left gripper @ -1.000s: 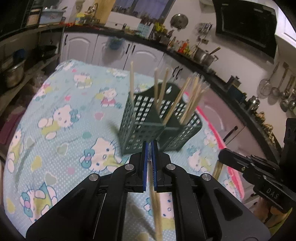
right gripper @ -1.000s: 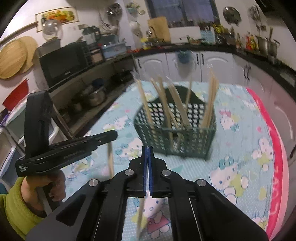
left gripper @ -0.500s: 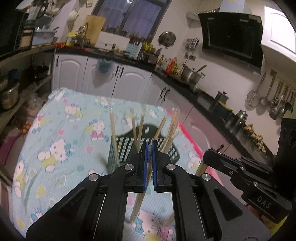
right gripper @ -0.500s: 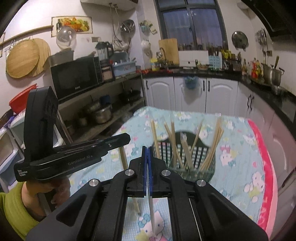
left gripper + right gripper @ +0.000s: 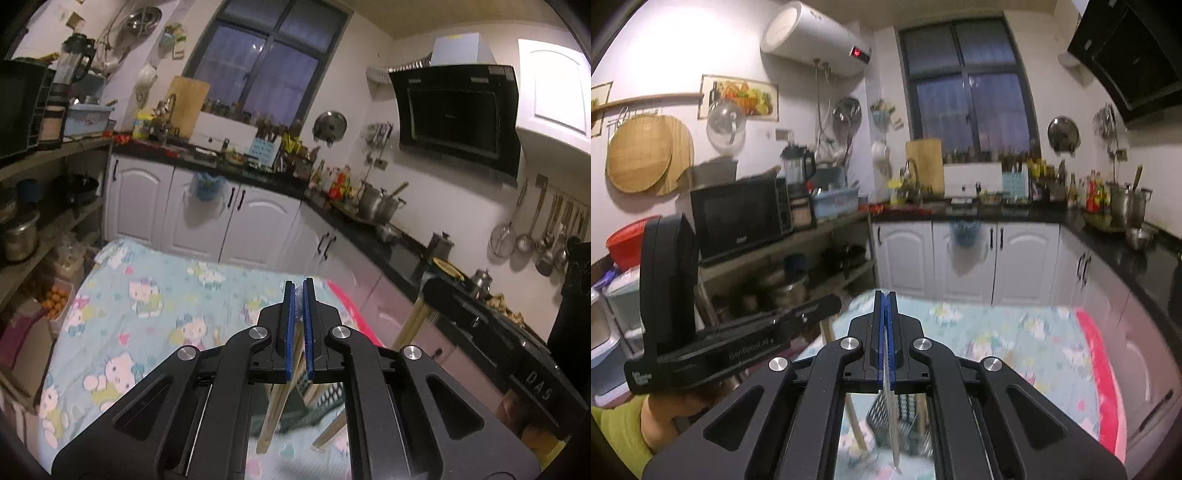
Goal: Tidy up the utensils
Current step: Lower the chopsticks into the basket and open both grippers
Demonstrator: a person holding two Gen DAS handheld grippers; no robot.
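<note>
We hold both grippers raised and pointing only slightly downward, side by side. Our left gripper (image 5: 298, 291) has its blue pads (image 5: 289, 332) pinched nearly together on a thin stick that hangs down between them. Our right gripper (image 5: 885, 295) is clamped the same way, pads pressed on a thin pale stick. Our left hand (image 5: 661, 410), in a green sleeve, grips its handle at near left

The left gripper (image 5: 298, 291) and right gripper (image 5: 885, 300) are built of matt black plastic with blue rubbery pads and bright metal bolts. The chopsticks (image 5: 271, 417) are pale wood; the basket (image 5: 901, 421) is dark plastic mesh. The tablecloth (image 5: 147, 306) is printed cloth.
</note>
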